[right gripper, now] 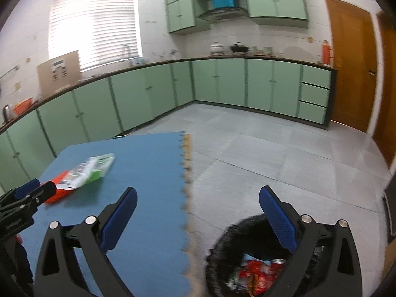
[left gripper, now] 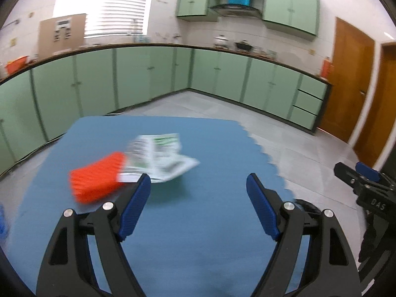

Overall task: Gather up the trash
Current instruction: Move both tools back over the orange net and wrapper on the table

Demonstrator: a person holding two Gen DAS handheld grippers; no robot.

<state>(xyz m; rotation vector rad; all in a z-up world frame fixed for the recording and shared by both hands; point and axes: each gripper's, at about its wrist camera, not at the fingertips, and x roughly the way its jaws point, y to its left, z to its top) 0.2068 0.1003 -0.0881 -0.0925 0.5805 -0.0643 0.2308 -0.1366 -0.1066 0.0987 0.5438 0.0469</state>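
I judge I'm between pickups: on the blue mat [left gripper: 188, 222] the orange packet [left gripper: 95, 180] and white-green wrapper [left gripper: 160, 157] lie touching, just ahead of my left gripper [left gripper: 198, 185], fingers spread and empty, so it must close on one, while my right gripper [right gripper: 198, 201], likewise spread, hovers over the black bin [right gripper: 222, 245] holding red wrappers and a can.

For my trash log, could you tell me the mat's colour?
The mat is plain blue, clearest in the left wrist view.
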